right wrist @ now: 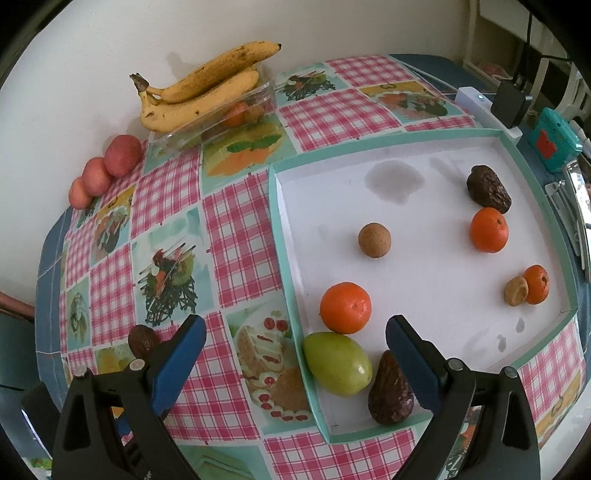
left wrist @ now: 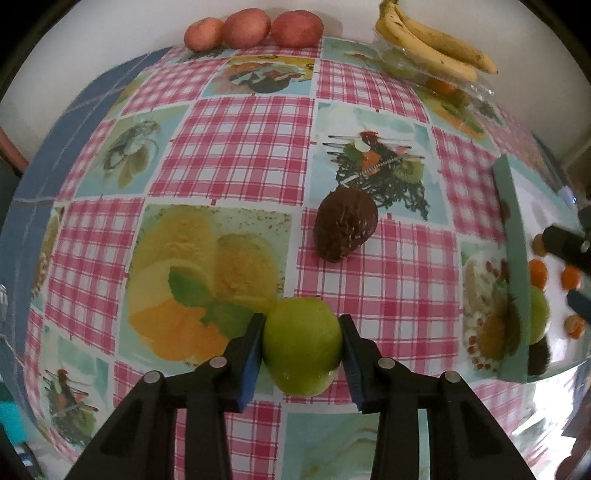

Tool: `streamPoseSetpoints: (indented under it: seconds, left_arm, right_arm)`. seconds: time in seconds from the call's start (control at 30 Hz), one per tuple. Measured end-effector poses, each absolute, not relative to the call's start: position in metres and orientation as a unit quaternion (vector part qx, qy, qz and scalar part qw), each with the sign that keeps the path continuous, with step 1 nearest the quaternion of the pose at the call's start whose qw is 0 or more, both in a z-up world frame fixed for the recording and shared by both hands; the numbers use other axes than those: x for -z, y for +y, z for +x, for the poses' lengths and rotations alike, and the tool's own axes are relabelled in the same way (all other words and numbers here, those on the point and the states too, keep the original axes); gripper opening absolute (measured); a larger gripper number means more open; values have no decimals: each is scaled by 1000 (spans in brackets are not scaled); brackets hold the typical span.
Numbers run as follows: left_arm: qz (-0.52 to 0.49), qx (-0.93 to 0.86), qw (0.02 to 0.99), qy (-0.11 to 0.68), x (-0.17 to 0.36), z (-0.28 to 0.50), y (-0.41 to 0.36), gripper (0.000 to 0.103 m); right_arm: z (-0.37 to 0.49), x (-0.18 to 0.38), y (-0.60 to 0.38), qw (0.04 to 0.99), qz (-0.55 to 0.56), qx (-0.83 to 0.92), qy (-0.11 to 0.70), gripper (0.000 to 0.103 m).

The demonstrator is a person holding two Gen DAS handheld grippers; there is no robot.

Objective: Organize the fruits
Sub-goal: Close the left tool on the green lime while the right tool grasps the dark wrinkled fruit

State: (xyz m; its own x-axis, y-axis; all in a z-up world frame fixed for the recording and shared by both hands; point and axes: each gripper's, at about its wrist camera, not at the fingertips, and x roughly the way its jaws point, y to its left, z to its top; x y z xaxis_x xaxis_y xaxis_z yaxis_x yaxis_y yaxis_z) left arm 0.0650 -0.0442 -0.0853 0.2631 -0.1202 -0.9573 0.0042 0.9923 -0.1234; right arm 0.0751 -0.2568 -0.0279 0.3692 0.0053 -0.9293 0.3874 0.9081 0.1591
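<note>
My left gripper (left wrist: 302,349) is shut on a green fruit (left wrist: 301,347) just above the tablecloth. A dark brown avocado (left wrist: 345,224) lies on the cloth ahead of it. My right gripper (right wrist: 295,362) is open and empty, over the near left corner of the white tray (right wrist: 280,229). In the tray lie a green fruit (right wrist: 338,363), a dark avocado (right wrist: 389,391), three oranges, the nearest (right wrist: 345,307), two small brown fruits, one (right wrist: 374,240), and another dark avocado (right wrist: 487,189). The tray (left wrist: 515,258) shows at the right of the left wrist view.
Three red apples (left wrist: 255,28) line the wall at the back. Bananas (left wrist: 432,40) rest on a clear plastic box (right wrist: 221,118) holding more fruit. A teal box (right wrist: 556,138) and white device (right wrist: 480,103) stand beyond the tray.
</note>
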Motion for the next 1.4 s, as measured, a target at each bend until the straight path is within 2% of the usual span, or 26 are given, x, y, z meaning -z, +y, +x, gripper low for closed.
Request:
streamPoseSetpoints:
  seconds: [0.5,1.0,1.4]
  left_arm:
    - [-180,-39,819,544,55,88,36,41]
    - [-211,-121,821,517,53,93,90,41]
    - [-240,-136,815,509,54,92,108,41]
  right_arm:
    - [85,33,-229,813,134,90,559,98]
    - [96,44,-153,820,99,-9,563,98]
    - [107,78,-102,806,39,-42,589,98]
